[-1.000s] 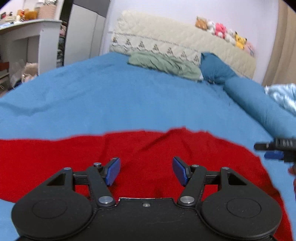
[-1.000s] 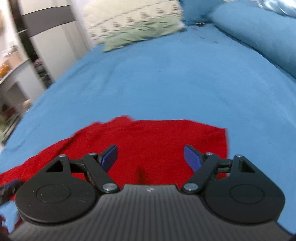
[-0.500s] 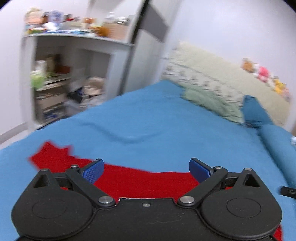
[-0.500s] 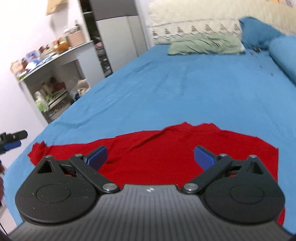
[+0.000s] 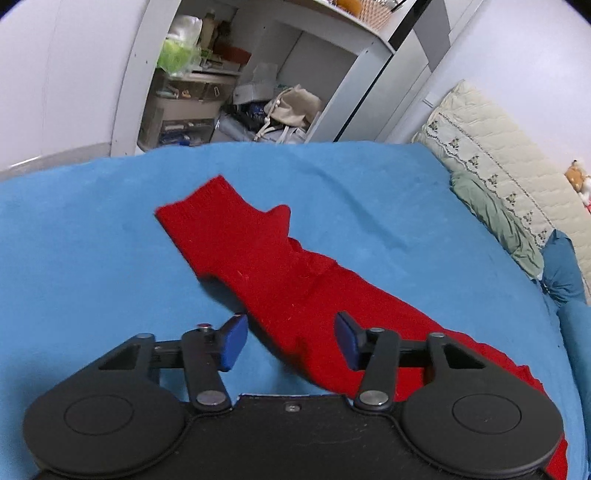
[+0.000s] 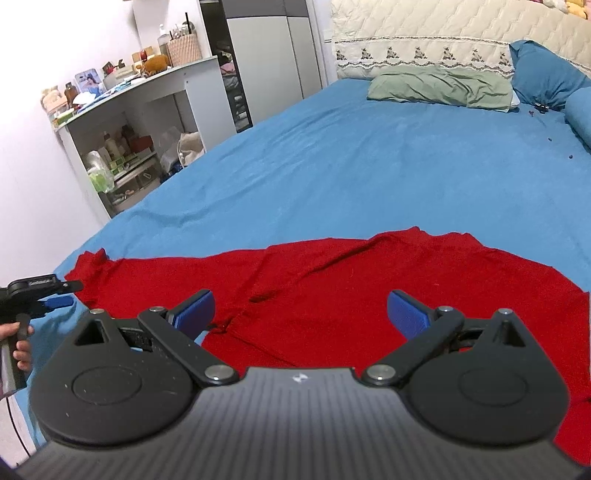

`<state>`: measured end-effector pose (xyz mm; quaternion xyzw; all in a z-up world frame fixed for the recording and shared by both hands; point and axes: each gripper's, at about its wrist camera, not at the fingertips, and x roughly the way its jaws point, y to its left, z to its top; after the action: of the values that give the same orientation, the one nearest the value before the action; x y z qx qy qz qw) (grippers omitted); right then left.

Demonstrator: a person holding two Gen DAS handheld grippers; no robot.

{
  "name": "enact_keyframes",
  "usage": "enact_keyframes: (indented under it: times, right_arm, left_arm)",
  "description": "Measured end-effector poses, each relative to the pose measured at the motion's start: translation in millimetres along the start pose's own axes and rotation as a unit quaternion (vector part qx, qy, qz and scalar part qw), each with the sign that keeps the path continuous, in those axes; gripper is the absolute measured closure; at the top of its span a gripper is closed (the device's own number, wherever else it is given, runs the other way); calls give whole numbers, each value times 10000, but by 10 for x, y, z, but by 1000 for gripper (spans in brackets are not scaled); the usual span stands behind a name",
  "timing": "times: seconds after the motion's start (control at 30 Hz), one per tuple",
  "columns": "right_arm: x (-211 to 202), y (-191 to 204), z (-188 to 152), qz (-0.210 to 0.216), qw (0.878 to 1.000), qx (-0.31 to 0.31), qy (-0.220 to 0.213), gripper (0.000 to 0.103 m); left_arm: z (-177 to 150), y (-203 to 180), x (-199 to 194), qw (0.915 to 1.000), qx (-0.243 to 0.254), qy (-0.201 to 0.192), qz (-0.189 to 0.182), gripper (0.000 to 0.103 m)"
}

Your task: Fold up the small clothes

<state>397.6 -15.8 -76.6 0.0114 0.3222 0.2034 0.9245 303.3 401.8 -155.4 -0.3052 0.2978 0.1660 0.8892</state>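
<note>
A white shelf unit [image 6: 122, 122], crowded with bottles and boxes, stood at the far left beside the bed. The left gripper [image 5: 290, 346] hovered at the near left corner of the blue bedsheet [image 5: 74, 258], its blue-padded jaws spread apart with nothing between them; the near edge of the sleeve lay beneath the gap. In the right wrist view the same gripper [image 6: 61, 293] showed at the left edge, just beside the cuff. The red sweater [image 6: 332, 288] lay flat across the near part of the bed, one sleeve [image 5: 221, 225] stretched out to the left and ending near the bed's edge. The right gripper [image 6: 300, 312] was held over the body of the sweater, jaws wide apart and gripping nothing. A green pillow [image 6: 439, 86] lay at the far end against the cream headboard [image 6: 424, 33], with a blue pillow [image 6: 543, 70] to its right.
</note>
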Motion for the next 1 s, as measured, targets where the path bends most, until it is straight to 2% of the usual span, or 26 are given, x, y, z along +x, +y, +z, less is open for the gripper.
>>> enact_keyframes:
  times: [0.1, 0.13, 0.17, 0.2, 0.27, 0.33, 0.4, 0.5, 0.6, 0.73, 0.83, 0.9, 0.97, 1.0]
  right_arm:
    - [50, -36, -34, 2, 10000, 75, -6, 0]
    - [63, -57, -44, 22, 9999, 124, -7, 0]
    - [75, -76, -50, 20, 9999, 157, -8, 0]
    - [84, -96, -58, -2, 9998, 177, -12, 0]
    - [91, -133, -69, -42, 9998, 200, -21, 0]
    - [81, -188, -78, -87, 9997, 239, -46, 0]
    - [46, -258, -85, -114, 9994, 321, -96, 0]
    - [-56, -397, -89, -191, 9984, 480, -213, 0]
    - [-203, -575, -86, -313, 9966, 666, -357, 0]
    - [-429, -891, -89, -532, 9934, 867, -525, 0]
    - [-581, -1154, -137, -755, 9903, 1013, -584, 0]
    - [-660, -1337, -206, -942, 9878, 1109, -553, 0]
    - [-701, -1495, -301, -1092, 9861, 1170, -453, 0]
    - [-701, -1565, -377, -1157, 9860, 1145, -347, 0]
  left_arm:
    - [54, 19, 151, 9998, -66, -116, 170, 60]
    - [88, 36, 201, 9996, -143, -142, 196, 71]
    - [118, 54, 240, 9994, -229, -155, 216, 92]
    - [154, 67, 260, 9992, -317, -157, 210, 99]
    - [208, 3, 236, 9990, -284, -262, 228, 98]
    - [247, -203, 133, 9986, 56, -469, 248, 99]
    - [278, -486, -10, 9965, 432, -703, 106, 99]
    - [291, -1076, -243, 9898, 933, -1018, -339, 99]
    - [169, -1837, -408, 9782, 1460, -1119, -969, 99]
    - [-322, -2936, -381, 9559, 2195, -953, -1704, 99]
    - [-915, -3576, -162, 9422, 2596, -449, -2069, 98]
    - [-1374, -3859, 44, 9327, 2922, -57, -2114, 98]
    - [-1866, -3990, 290, 9214, 3352, 356, -1935, 98]
    - [-2061, -3985, 407, 9188, 3434, 577, -1857, 98]
